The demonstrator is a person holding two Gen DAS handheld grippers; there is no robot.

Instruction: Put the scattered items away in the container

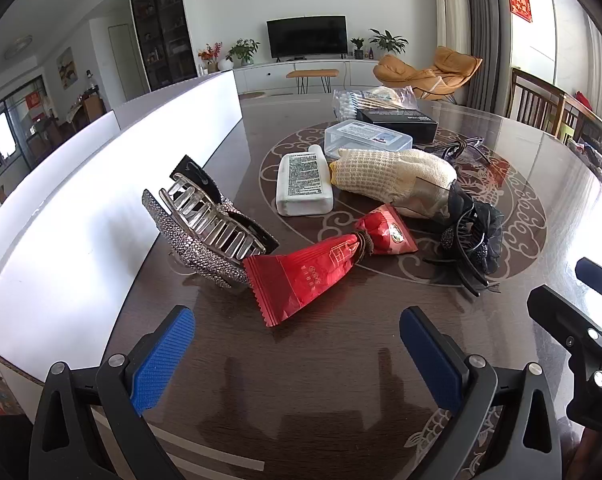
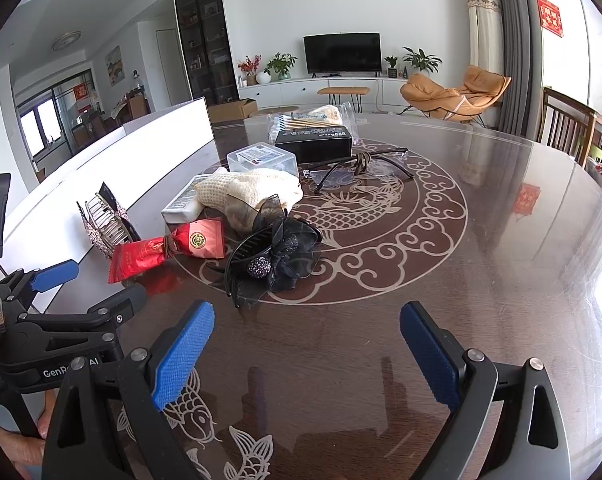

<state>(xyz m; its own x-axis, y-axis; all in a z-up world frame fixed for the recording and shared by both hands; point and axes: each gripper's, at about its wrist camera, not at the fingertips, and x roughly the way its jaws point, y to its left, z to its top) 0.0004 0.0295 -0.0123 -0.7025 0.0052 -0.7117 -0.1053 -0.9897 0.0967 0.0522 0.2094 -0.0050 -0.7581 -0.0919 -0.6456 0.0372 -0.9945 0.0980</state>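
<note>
Dark glossy counter [image 2: 481, 280] still holding everything: rhinestone claw clip [image 1: 205, 232], red foil packet [image 1: 301, 276], black flower clip [image 2: 277, 256]. White container [image 1: 81, 216] sitting alongside, inside hidden. Left gripper [image 1: 297, 356], right gripper [image 2: 307, 352] both gaping, gripping nothing. Tidying basically not starting yet.

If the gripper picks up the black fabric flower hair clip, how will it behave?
The black flower hair clip probably weighs little: it is mostly sheer fabric. The petals look floppy and would likely crush or slip between the pads, so the hard curved claw beneath seems the firmer hold. It lies flat on the table, so rolling is unlikely.
</note>
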